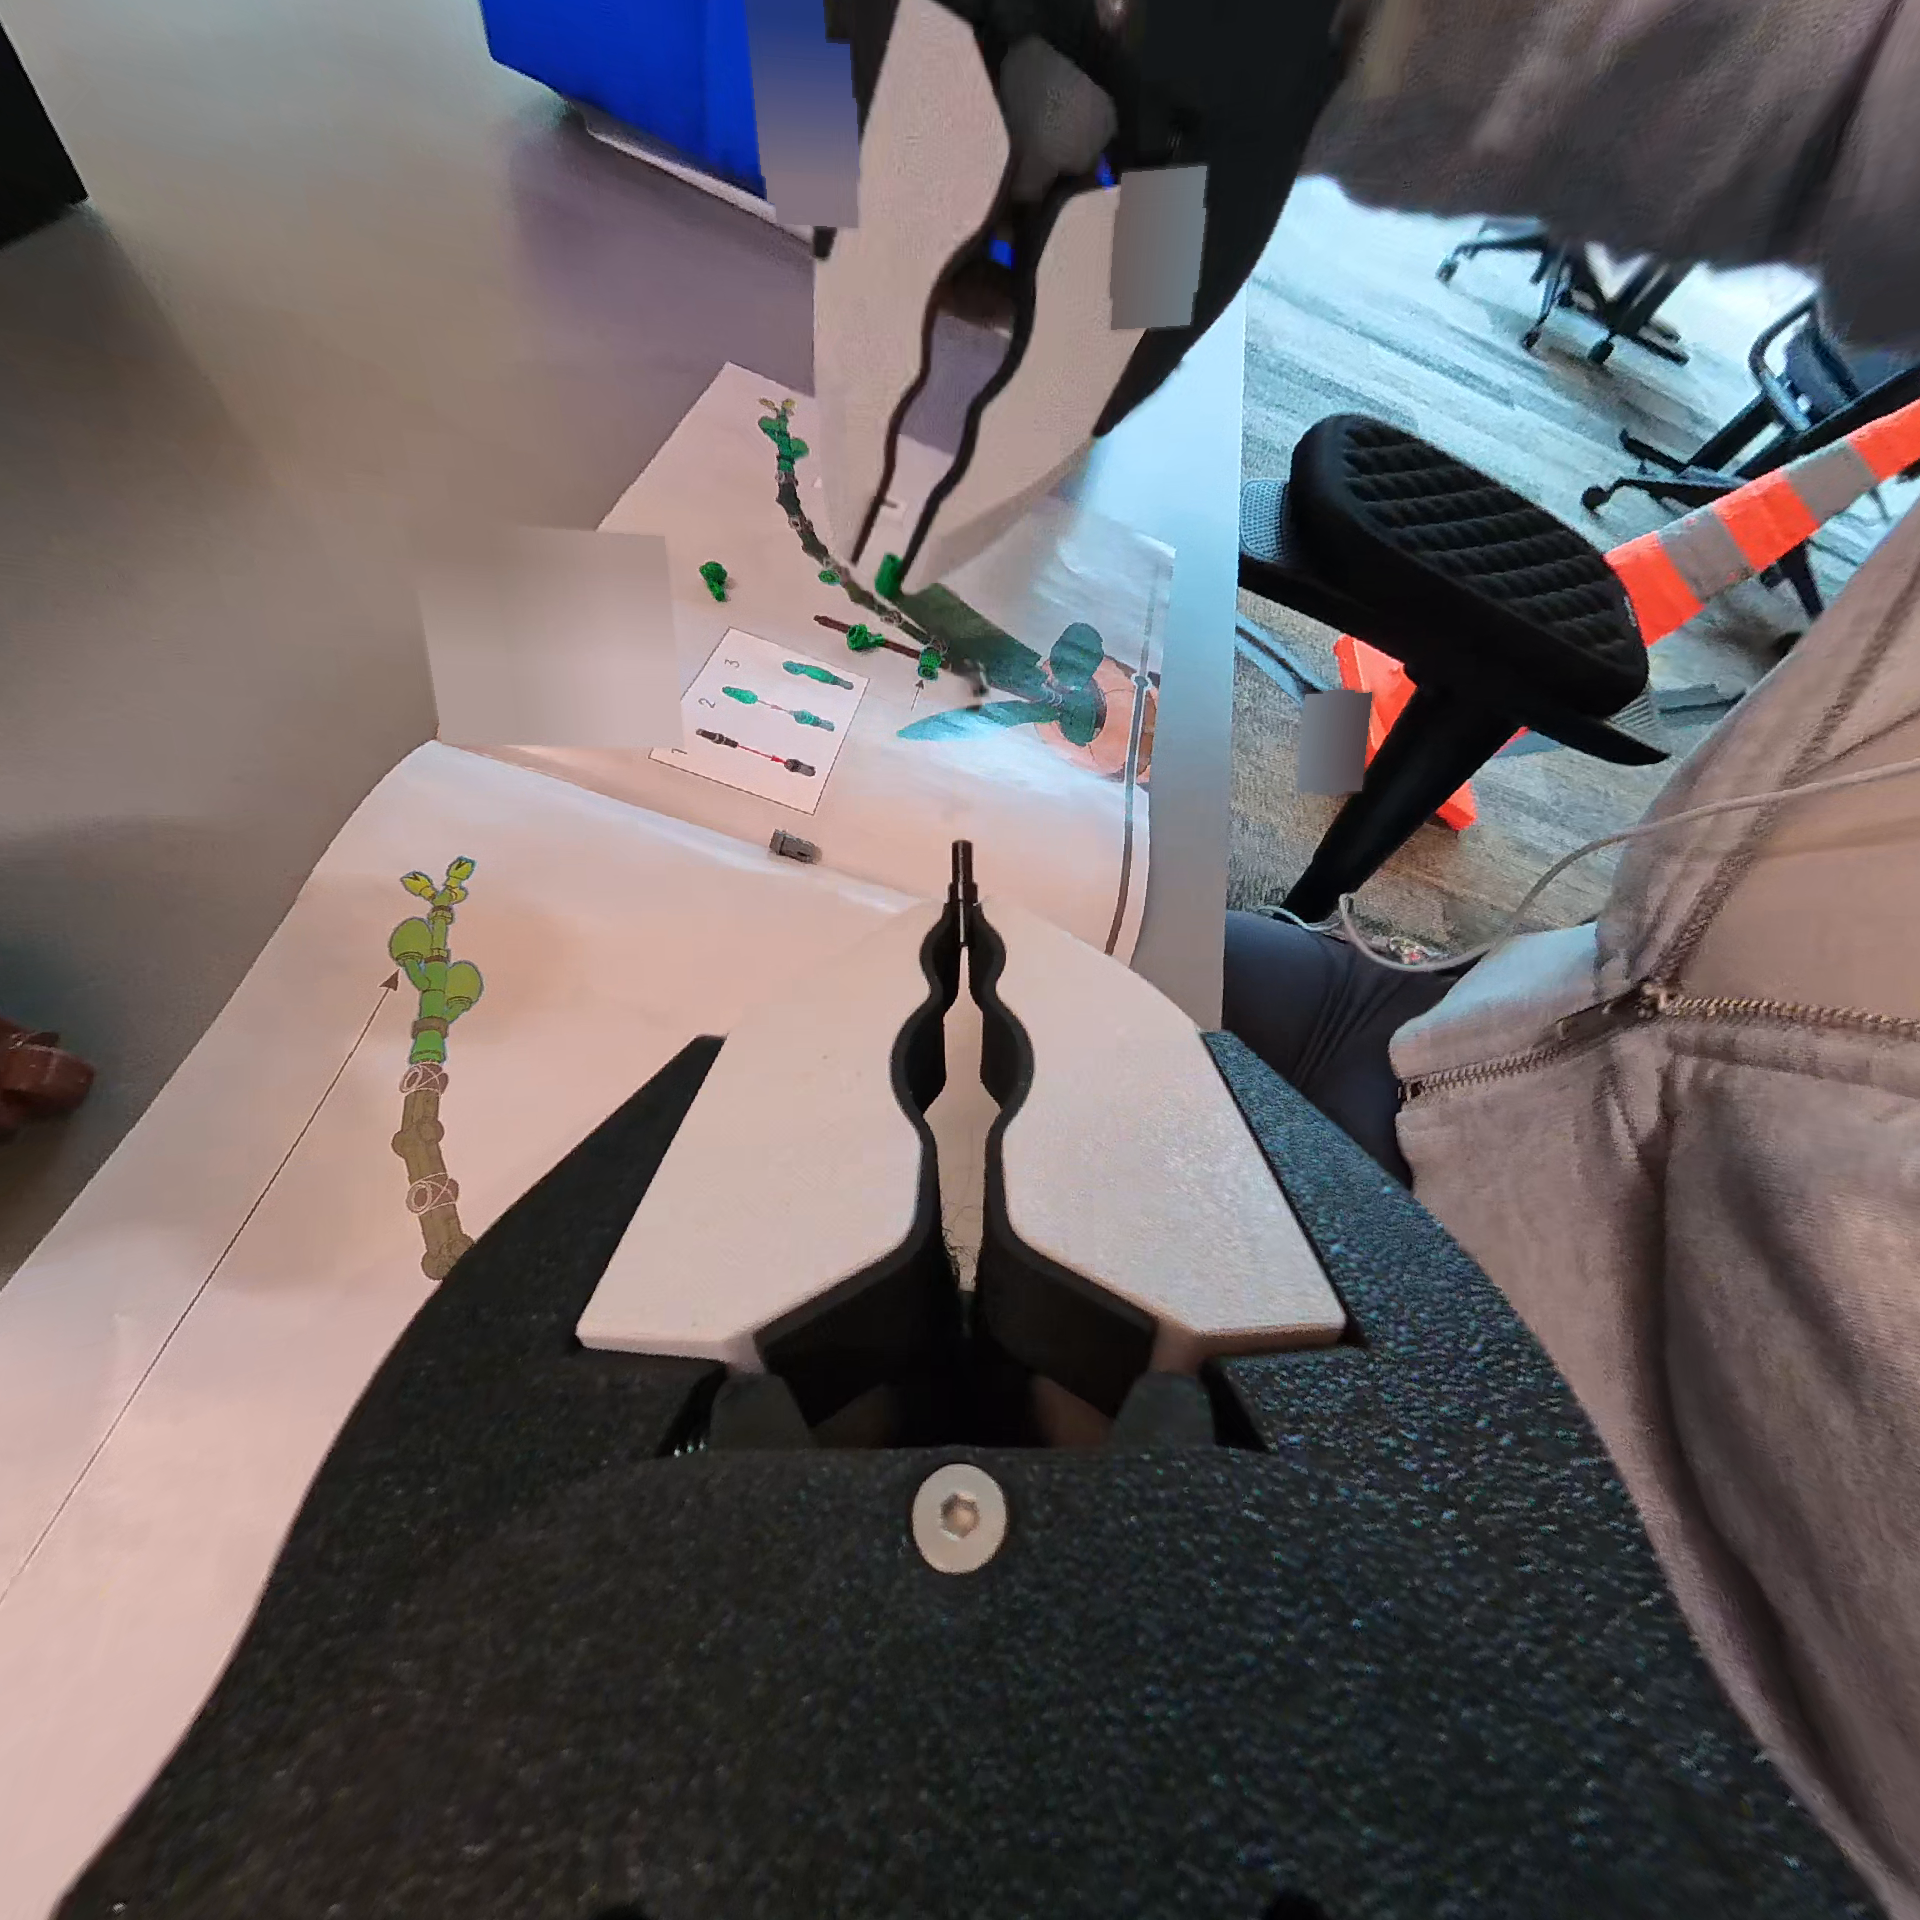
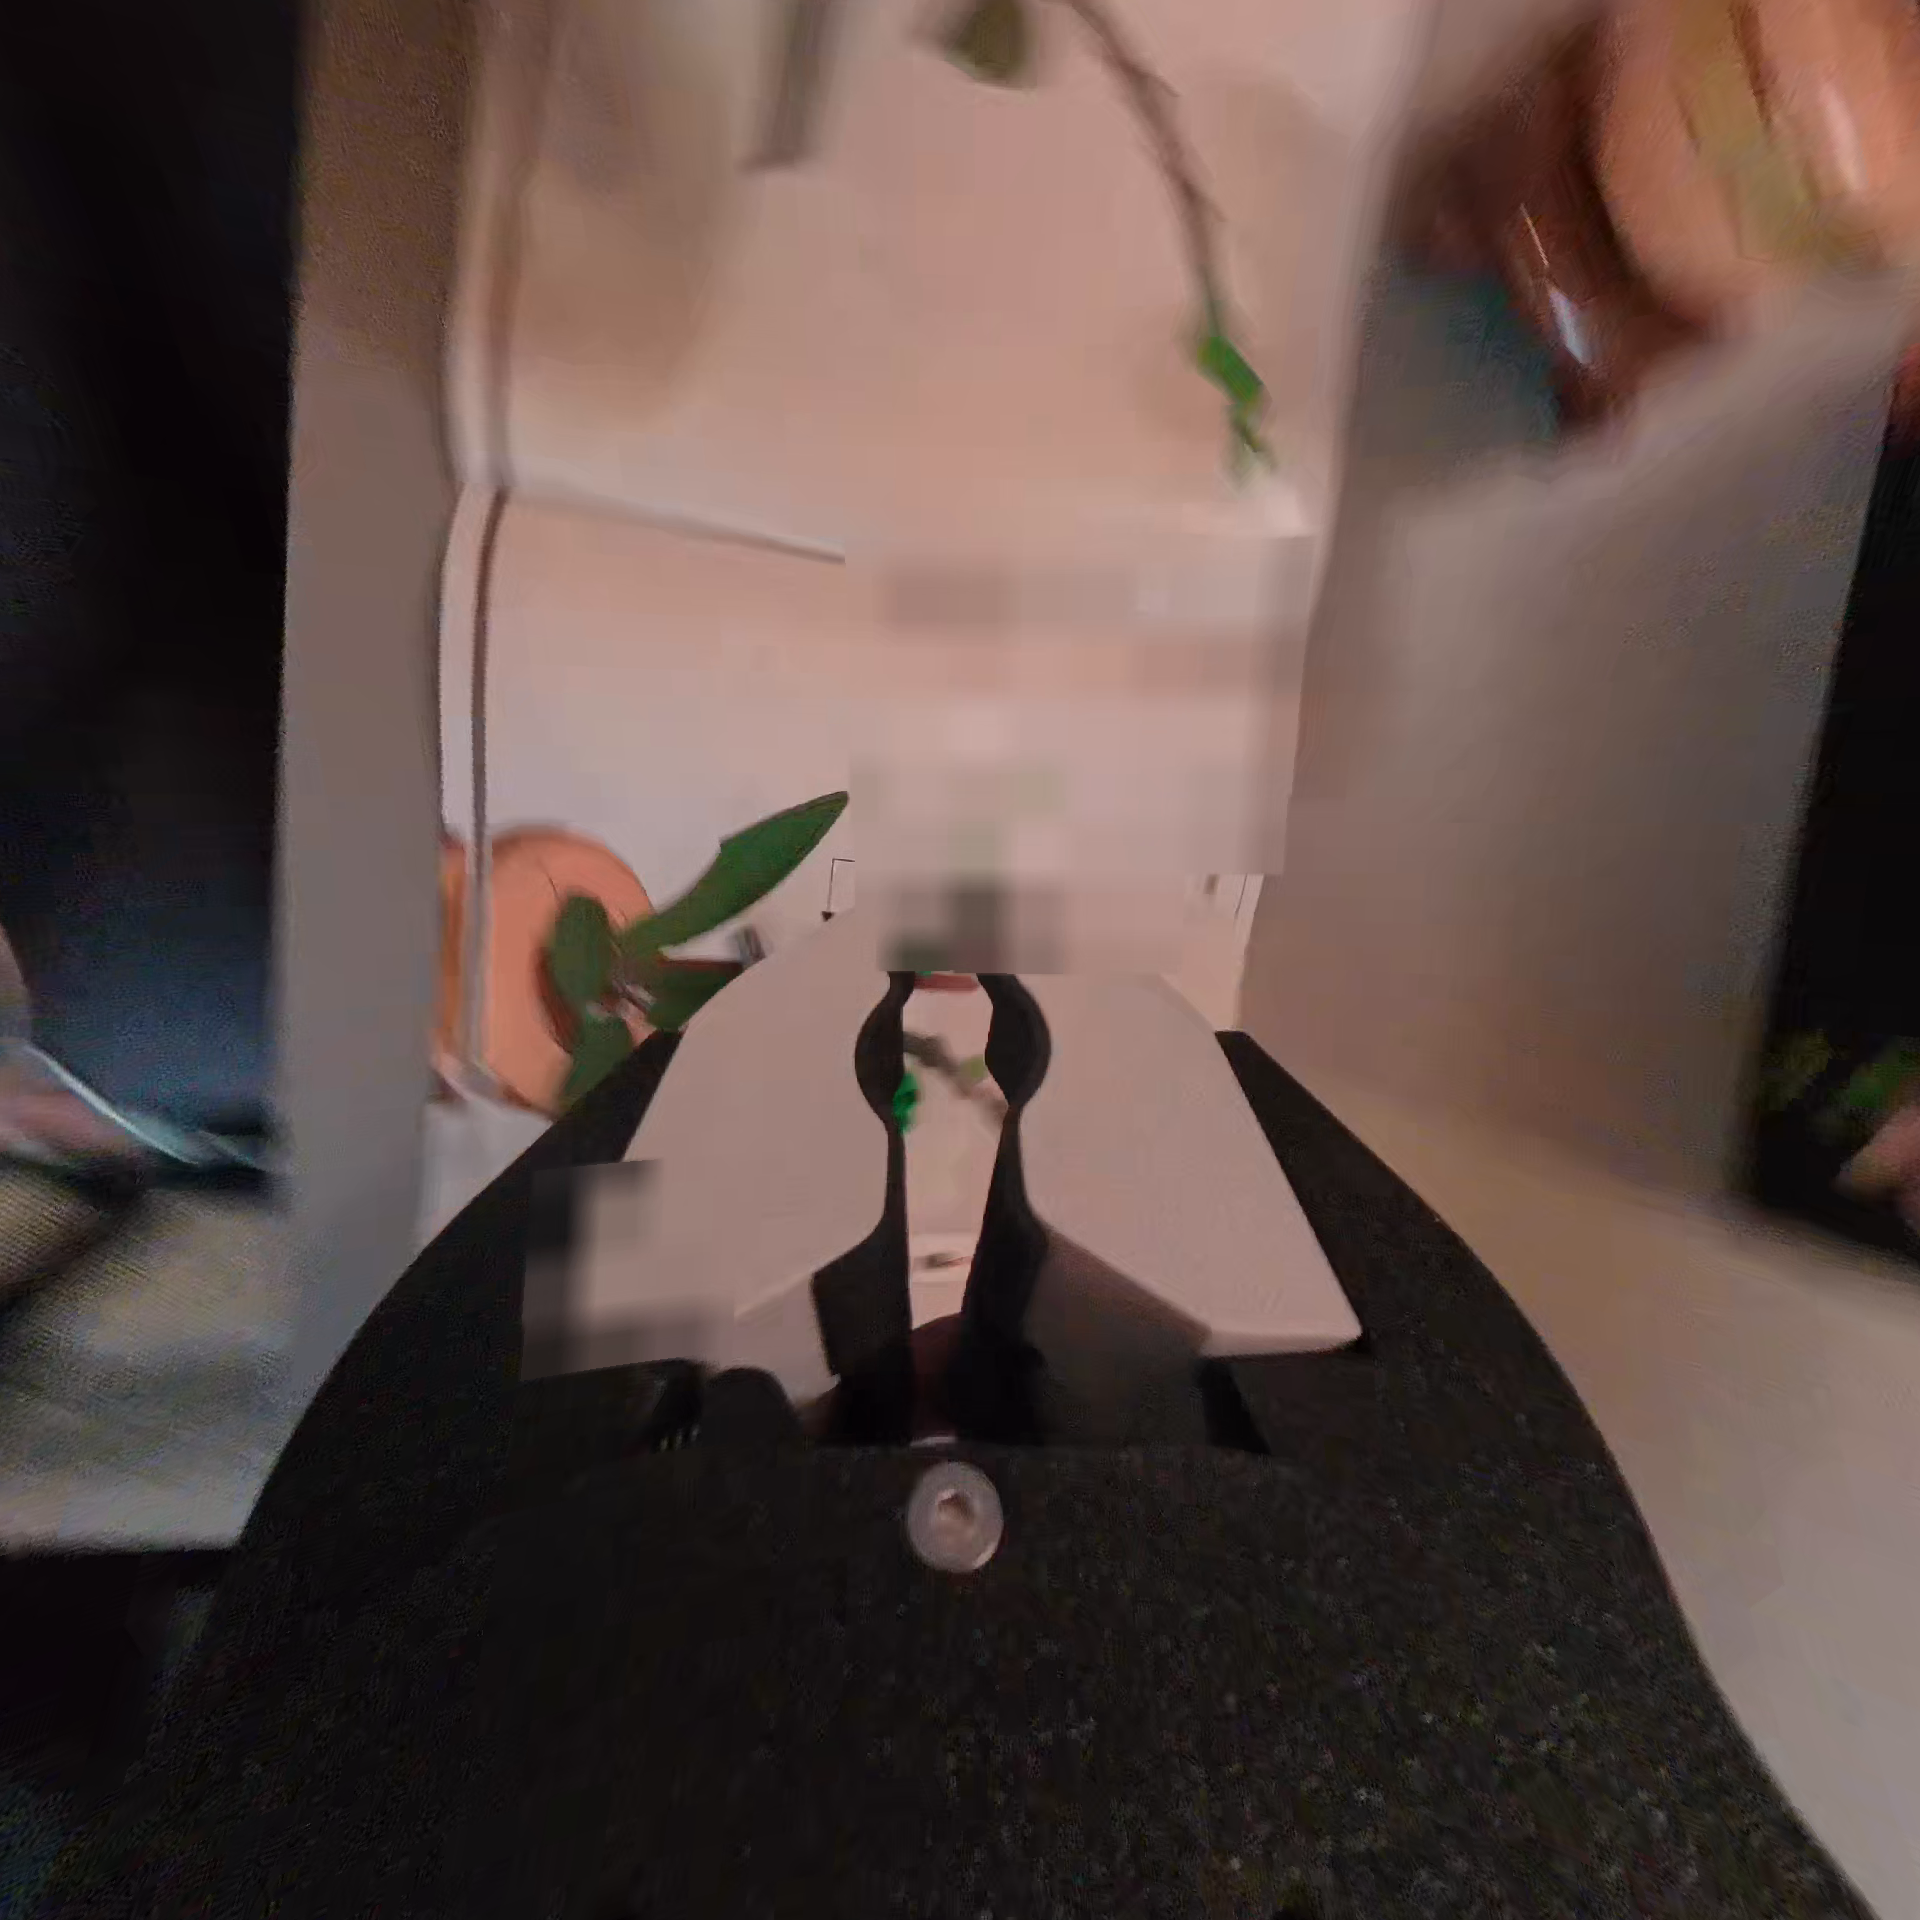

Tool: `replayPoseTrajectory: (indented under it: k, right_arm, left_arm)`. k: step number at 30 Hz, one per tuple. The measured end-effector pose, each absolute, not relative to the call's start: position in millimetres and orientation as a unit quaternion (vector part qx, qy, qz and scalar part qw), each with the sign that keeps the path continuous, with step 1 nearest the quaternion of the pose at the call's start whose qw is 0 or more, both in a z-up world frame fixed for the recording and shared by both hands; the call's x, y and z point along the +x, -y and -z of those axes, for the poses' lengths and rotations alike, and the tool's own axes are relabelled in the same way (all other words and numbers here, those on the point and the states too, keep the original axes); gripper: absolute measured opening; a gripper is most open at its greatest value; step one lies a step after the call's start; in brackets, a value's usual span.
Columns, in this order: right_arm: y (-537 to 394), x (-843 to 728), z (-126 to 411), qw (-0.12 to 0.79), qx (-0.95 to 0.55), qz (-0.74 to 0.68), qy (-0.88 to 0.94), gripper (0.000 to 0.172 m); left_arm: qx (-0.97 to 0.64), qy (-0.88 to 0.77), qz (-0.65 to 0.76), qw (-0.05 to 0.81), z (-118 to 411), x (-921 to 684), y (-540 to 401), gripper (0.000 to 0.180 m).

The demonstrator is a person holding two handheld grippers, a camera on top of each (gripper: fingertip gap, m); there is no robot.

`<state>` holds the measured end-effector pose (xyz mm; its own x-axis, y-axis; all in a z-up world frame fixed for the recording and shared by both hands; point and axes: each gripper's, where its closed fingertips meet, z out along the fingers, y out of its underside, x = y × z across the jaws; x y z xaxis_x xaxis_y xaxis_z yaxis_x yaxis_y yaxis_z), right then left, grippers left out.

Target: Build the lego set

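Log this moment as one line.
left gripper: jaws shut on black pin | right gripper: open, at green piece | under: instruction booklet

The left tool point(image 1: 962, 914) is pinching a small black pin point(image 1: 961, 878) above an open instruction booklet point(image 1: 623, 935) lying on the counter point(image 1: 312, 364). Farther off, the right tool point(image 1: 883, 566) is touching a green piece point(image 1: 891, 575).
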<state>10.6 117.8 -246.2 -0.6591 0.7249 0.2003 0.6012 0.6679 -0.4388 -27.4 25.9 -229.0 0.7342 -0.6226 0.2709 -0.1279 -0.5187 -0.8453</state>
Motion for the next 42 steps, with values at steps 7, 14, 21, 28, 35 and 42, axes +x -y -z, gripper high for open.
replayPoseTrajectory:
  k: [7, 14, 21, 28, 35, 42]
  right_arm:
    - [-77.0, 88.1, 257.7, 0.048, -0.768, -0.3, 0.564, 0.009]
    - [-52.1, 83.1, 276.7, 0.026, -0.791, -0.325, 0.517, 0.006]
    - [-68.4, 76.2, 277.9, 0.043, -0.783, -0.315, 0.535, 0.007]
    - [-82.4, 70.3, 276.9, 0.063, -0.776, -0.299, 0.552, 0.011]
    - [-85.7, 53.3, 276.3, 0.082, -0.773, -0.305, 0.55, 0.013]
    - [-90.4, 45.2, 276.7, 0.099, -0.767, -0.286, 0.565, 0.015]
  left_arm:
    - [-0.811, -0.21, 0.314, 0.447, 220.8, -27.6, -23.5, 0.0]
    - [-0.8, -0.19, 0.354, 0.446, 220.6, -30.8, -22.0, 0.0]
    - [-0.8, -0.183, 0.352, 0.449, 220.1, -33.8, -22.8, 0.0]
    - [-0.802, -0.183, 0.353, 0.446, 222.2, -31.9, -24.7, 0.0]
    - [-0.8, -0.178, 0.358, 0.447, 222.6, -33.9, -24.3, 0.0]
    - [-0.798, -0.175, 0.364, 0.447, 222.7, -34.9, -23.6, 0.0]
